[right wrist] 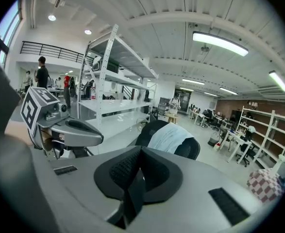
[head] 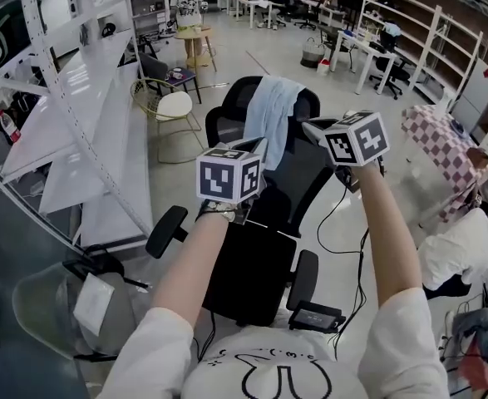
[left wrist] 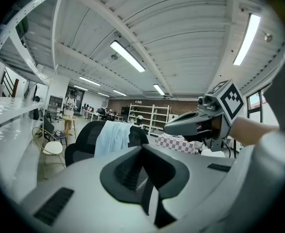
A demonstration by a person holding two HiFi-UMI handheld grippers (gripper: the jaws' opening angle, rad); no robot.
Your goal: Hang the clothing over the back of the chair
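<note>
A light blue garment (head: 270,113) lies draped over the top of the back of a black office chair (head: 264,223), hanging down its front. In the head view both grippers are held up near that chair back, apart from the cloth. My left gripper (head: 258,145) is just below and left of the garment; its jaws are shut with nothing between them (left wrist: 143,147). To the right of the garment, my right gripper (head: 312,129) is also shut and empty (right wrist: 141,148). Both gripper views show the garment (left wrist: 111,137) (right wrist: 169,137) beyond the jaws.
White metal shelving (head: 86,98) runs along the left. A cream wire chair (head: 173,106) stands behind the office chair, and a person (head: 187,2) stands farther back. A checkered cloth (head: 435,135) and a crouching person (head: 460,252) are at the right. Cables (head: 343,214) lie on the floor.
</note>
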